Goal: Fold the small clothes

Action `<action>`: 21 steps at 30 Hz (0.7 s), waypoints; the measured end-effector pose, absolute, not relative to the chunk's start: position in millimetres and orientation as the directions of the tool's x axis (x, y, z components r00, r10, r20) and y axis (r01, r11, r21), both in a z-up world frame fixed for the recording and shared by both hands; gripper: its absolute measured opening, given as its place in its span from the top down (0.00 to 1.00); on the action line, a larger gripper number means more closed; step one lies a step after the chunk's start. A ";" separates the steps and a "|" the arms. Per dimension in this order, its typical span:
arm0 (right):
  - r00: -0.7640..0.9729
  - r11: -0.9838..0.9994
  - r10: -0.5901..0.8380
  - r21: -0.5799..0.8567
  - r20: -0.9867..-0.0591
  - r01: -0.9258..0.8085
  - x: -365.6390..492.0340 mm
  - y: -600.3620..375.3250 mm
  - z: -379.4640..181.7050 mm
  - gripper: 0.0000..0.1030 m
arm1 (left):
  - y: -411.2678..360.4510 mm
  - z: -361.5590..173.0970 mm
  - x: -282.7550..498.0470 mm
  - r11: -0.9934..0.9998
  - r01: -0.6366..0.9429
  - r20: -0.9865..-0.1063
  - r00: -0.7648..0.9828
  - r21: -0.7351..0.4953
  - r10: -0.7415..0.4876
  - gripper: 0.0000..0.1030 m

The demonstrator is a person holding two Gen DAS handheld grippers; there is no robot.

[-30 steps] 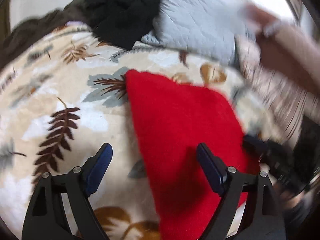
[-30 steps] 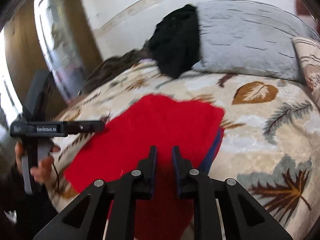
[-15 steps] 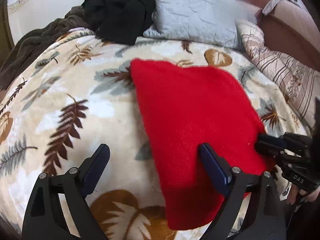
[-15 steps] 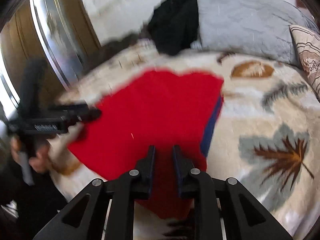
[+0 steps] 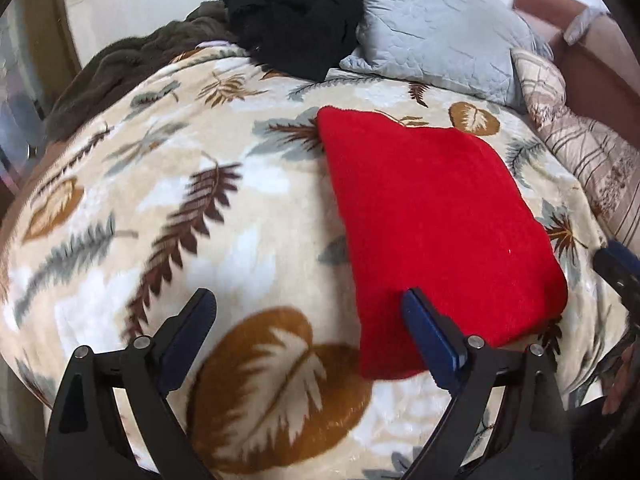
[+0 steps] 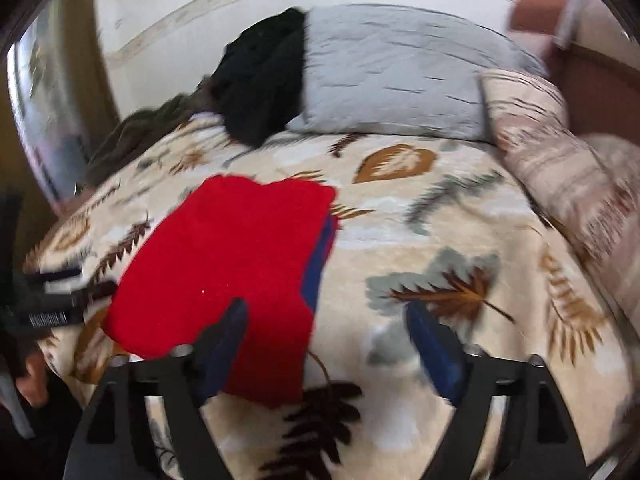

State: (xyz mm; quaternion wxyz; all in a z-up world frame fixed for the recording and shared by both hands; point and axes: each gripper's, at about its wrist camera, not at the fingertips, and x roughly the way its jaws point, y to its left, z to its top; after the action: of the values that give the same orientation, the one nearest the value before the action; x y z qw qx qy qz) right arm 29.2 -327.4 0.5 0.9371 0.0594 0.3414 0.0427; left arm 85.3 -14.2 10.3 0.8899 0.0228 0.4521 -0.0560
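Both the left gripper (image 5: 308, 320) and right gripper (image 6: 324, 332) stood wide, empty; the folded red garment (image 5: 432, 216) lay flat at 1 o'clock on the blanket (image 5: 160, 184), apparently released.

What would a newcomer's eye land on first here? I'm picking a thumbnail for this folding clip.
The bright red garment, lying folded flat on the leaf-patterned blanket, with a blue edge showing along its side in the right wrist view. Behind it, a black heap of clothing leans on a grey pillow at the head of the bed. Both grippers, left and right, hang open.
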 end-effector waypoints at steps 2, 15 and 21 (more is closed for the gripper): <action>0.773 0.984 0.089 0.175 -0.629 0.029 20.9 -337.7 -2.2 0.00 | -11.7 7.6 89.2 0.995 0.093 -0.808 0.584 -0.037 -0.085 0.08; 0.756 0.999 -0.023 -0.042 -0.654 -0.006 16.3 -299.2 -12.1 0.00 | -16.3 14.8 66.8 0.996 0.072 -0.739 0.674 0.056 -0.008 0.08; 0.784 1.000 -0.024 -0.025 -0.620 0.011 8.3 -304.2 -4.7 0.00 | -17.0 18.0 51.9 0.996 0.082 -0.720 0.693 0.047 -0.023 0.08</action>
State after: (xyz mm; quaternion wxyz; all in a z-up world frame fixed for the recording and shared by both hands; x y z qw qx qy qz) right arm 8.3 -304.2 -4.7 0.9444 -0.0100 0.3286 -0.0092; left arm 51.9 -17.0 18.0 0.9194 0.0377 0.3905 -0.0283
